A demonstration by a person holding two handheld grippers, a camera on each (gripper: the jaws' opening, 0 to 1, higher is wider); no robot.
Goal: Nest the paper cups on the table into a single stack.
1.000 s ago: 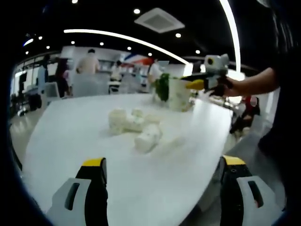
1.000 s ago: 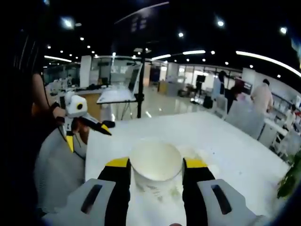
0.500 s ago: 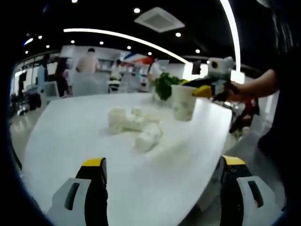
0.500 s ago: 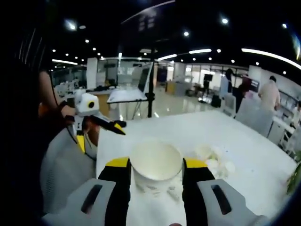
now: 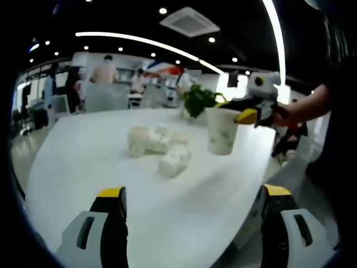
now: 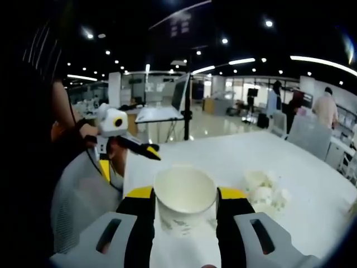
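Cup [image 6: 185,205] (print unreadable) between right gripper [image 6: 185,207] fingers [image 6: 142,215]

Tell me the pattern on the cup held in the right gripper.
White paper cup with faint greenish speckles, clearest in the left gripper view.

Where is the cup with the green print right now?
The right claw holds the cup upright above the white table, right of the pile of loose cups in the left gripper view.
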